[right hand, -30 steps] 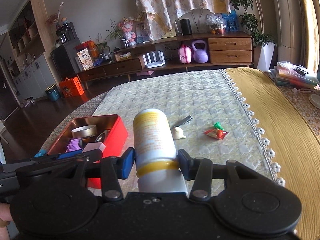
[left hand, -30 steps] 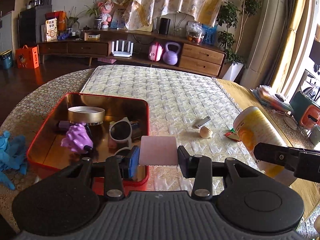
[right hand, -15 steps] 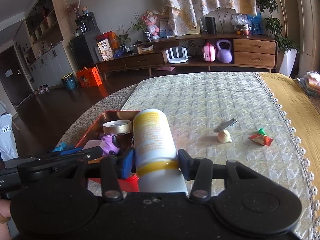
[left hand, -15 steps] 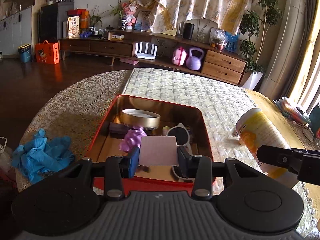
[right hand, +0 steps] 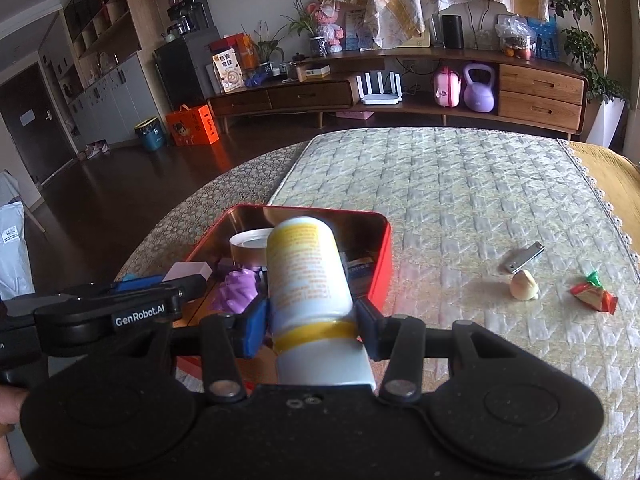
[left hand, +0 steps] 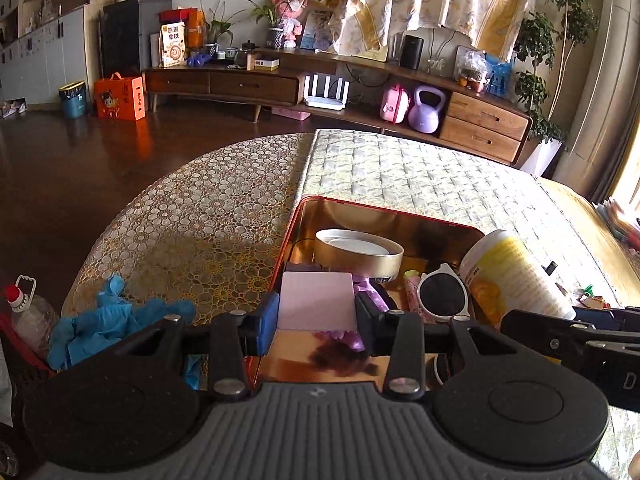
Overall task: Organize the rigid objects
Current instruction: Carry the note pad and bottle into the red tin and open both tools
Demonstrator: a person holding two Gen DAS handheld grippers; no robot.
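Observation:
My left gripper (left hand: 316, 322) is shut on a flat pink box (left hand: 316, 300), held over the near left part of the red tin tray (left hand: 384, 209). In the tray lie a gold round lid (left hand: 358, 254), a purple toy (left hand: 370, 294) and white sunglasses (left hand: 442, 294). My right gripper (right hand: 310, 328) is shut on a white and yellow bottle (right hand: 306, 268), which lies along its fingers and points over the tray (right hand: 380, 264). That bottle (left hand: 514, 276) also shows at the right of the left wrist view. The left gripper (right hand: 152, 300) appears at the left of the right wrist view.
On the quilted cloth right of the tray lie a nail clipper (right hand: 522, 258), a small cream shell-like piece (right hand: 524, 285) and a red-green wrapped sweet (right hand: 594, 294). Blue gloves (left hand: 108, 320) and a plastic bottle (left hand: 28, 316) sit at the table's left edge.
Both grippers have swung left with their loads. The pink box and the bottle now hang over the tray, and the clipper and shell have slid to the right.

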